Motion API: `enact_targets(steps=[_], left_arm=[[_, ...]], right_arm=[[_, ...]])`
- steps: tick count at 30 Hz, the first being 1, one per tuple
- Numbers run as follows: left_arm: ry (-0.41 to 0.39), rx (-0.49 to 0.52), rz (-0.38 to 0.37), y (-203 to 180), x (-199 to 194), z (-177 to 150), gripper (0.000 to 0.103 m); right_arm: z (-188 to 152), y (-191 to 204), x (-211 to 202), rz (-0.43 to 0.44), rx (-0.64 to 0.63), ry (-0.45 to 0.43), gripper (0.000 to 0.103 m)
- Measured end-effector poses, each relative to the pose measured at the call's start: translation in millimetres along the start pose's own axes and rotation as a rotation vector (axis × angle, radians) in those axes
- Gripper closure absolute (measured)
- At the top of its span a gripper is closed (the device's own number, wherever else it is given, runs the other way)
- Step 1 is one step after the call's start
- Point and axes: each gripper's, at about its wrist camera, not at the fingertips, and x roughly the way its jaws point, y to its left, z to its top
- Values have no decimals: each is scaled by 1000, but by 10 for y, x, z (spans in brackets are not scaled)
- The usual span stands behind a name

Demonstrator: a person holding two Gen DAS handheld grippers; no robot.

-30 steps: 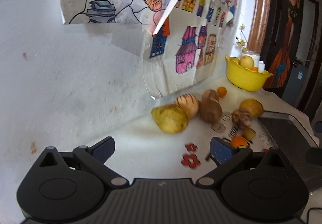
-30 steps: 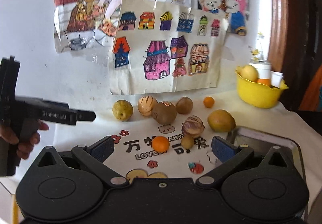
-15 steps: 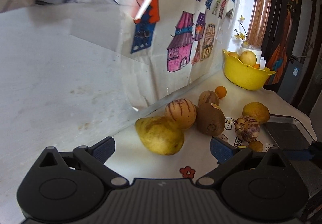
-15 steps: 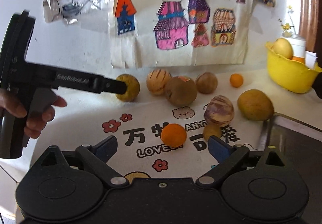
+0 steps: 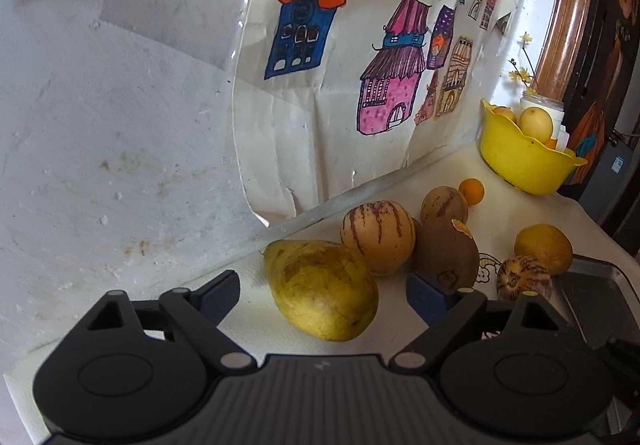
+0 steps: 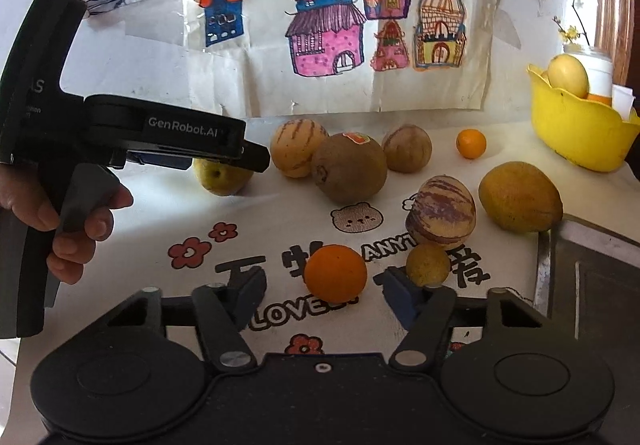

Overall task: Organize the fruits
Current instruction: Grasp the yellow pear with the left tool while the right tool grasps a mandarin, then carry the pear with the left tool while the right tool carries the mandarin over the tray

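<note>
"GenRobot.AI" runs in pale letters along the side of your left gripper (image 6: 256, 159) as it reaches in from the left of the right wrist view, your hand (image 6: 76, 229) wrapped round its handle. The white cloth (image 6: 160, 213) over the bench carries printed red flowers, a bear's face, large dark characters and the partly covered words "LOVE" and "ANY". A small sticker tops the brown fruit (image 6: 349, 169), its print too small to read.

Behind the bench a white wall (image 5: 100, 165) holds hand-coloured drawings of houses (image 6: 326, 33) on creased paper. A yellow bowl (image 6: 580, 129) with fruit in it stands at the far right, and a metal tray (image 6: 592, 285) lies at the near right edge.

Your left gripper (image 5: 322, 289) has just been closing; its jaws stand wide on either side of the yellow pear (image 5: 320, 289), the pads clear of the skin. The pear lies on its side near the wall, long axis running from far left to near right in the left wrist view, its narrow stem end towards the wall.

Your right gripper (image 6: 324, 295) has just been closing too, now about half open, with the orange (image 6: 335, 273) just ahead of its fingertips and not gripped. A small yellowish fruit (image 6: 427, 265) sits beside the right-hand finger. Striped melons (image 6: 298, 147), a yellow mango (image 6: 520, 197) and a small orange (image 6: 471, 143) lie farther back
</note>
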Motion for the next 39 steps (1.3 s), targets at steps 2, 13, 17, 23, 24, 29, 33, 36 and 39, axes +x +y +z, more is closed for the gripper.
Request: enact_targets(steps=[2, 13, 17, 23, 24, 29, 33, 36, 39], left_arm=[[9, -7, -2, -4, 26, -2, 16], [34, -65, 21, 26, 75, 0, 38], [37, -60, 37, -3, 58, -4, 39], [57, -33, 35, -100, -21, -55, 40], [61, -29, 29, -119, -41, -70, 40], [71, -24, -15, -262, -174, -153, 40], [37, -1, -57, -469, -311, -170, 40], [23, 27, -103, -685, -378, -136, 40], [11, 57, -146, -931, -415, -95, 40]], right_arm=[[-15, -13, 31, 1, 7, 5, 41], [-15, 4, 46, -18, 0, -5, 57], [-18, 28, 38, -29, -18, -13, 65], [-59, -11, -44, -27, -11, -28, 67], [-68, -14, -63, -24, -6, -29, 67], [-134, -96, -252, 2, 33, -32, 67], [-201, -217, -482, -3, 70, -46, 67], [-262, -356, -703, -26, 92, -66, 67], [-305, -486, -919, -59, 92, -85, 67]])
